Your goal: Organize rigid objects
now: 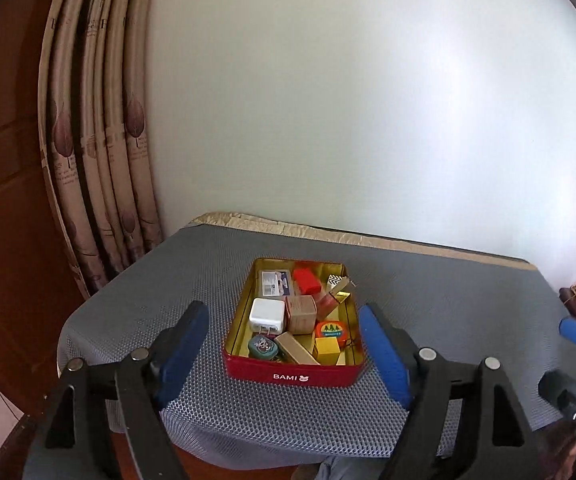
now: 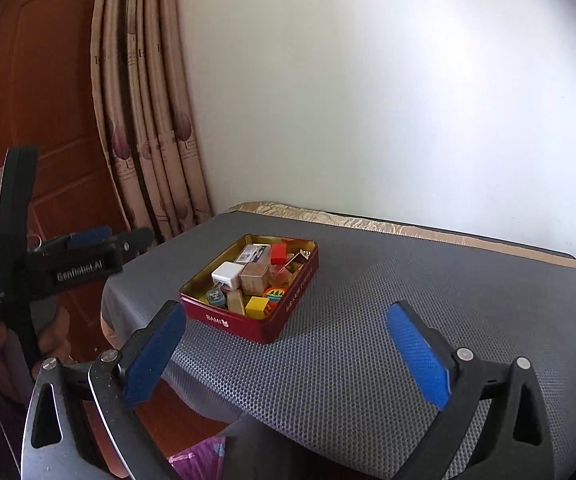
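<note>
Left wrist view: left gripper (image 1: 283, 350) poised low at the near edge of a desk covered in grey honeycomb mesh mat (image 1: 448, 312), jaws released wide and holding nothing. Squarely between the blue pads, a shallow red rectangular metal tin with gold lining (image 1: 292, 376), crowded with small rigid items: a white plug-in charger cube (image 1: 267, 314), a brown cardboard box (image 1: 302, 314), a red block (image 1: 307, 280), a yellow wooden cube (image 1: 327, 347). Beyond, a plain pale wall and a beige leaf-print curtain (image 1: 99, 184).

Right wrist view: right gripper (image 2: 285, 354) also spread and empty, hovering over bare mat to the right of the tin, which sits ahead and left. Left device visible at far left, gripped in the person's hand (image 2: 27, 340).

Likely trouble: pieces packed tight and overlapping, so a downward reach risks pinching two at once or nudging the light tin across the mat.
</note>
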The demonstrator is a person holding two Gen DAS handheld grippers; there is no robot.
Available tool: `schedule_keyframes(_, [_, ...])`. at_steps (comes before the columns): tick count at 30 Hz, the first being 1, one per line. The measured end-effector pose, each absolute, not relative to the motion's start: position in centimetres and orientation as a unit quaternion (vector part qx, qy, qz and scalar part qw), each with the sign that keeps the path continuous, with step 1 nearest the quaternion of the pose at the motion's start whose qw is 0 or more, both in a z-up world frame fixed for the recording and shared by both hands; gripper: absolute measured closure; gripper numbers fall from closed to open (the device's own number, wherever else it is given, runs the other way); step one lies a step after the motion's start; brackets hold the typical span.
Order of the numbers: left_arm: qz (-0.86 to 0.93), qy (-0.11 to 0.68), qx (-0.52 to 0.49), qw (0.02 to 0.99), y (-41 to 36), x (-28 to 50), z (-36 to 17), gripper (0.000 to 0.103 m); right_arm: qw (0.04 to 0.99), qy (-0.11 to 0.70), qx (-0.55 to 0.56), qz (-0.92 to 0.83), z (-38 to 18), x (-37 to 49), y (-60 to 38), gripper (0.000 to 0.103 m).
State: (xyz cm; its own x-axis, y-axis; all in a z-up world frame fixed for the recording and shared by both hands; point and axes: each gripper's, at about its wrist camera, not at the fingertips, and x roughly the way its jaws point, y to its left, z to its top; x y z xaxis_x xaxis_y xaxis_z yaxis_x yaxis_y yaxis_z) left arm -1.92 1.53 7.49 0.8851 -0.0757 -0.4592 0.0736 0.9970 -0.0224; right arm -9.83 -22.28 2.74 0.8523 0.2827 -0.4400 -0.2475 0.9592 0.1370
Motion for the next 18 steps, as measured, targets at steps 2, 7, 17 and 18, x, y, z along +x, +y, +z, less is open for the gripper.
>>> schedule_keyframes(2, [-0.036, 0.235, -0.006, 0.971, 1.8, -2.0, 7.7, 0.023, 0.962, 0.232, 0.035, 0.138, 2.9, -10.2, -22.2, 0.002])
schedule_keyframes(7, [-0.034, 0.241, -0.012, 0.970, 2.2, -1.9, 7.8, 0.023, 0.962, 0.231, 0.033, 0.142, 3.1, -10.7, -22.1, 0.002])
schedule_keyframes(17, [-0.025, 0.257, -0.011, 0.966, 2.5, -1.0, 6.8, 0.023, 0.960, 0.238, 0.039, 0.142, 2.8, -10.7, -22.3, 0.002])
schedule_keyframes(18, [-0.025, 0.259, -0.011, 0.966, 2.5, -0.9, 6.6, 0.023, 0.960, 0.239, 0.039, 0.143, 2.7, -10.6, -22.3, 0.002])
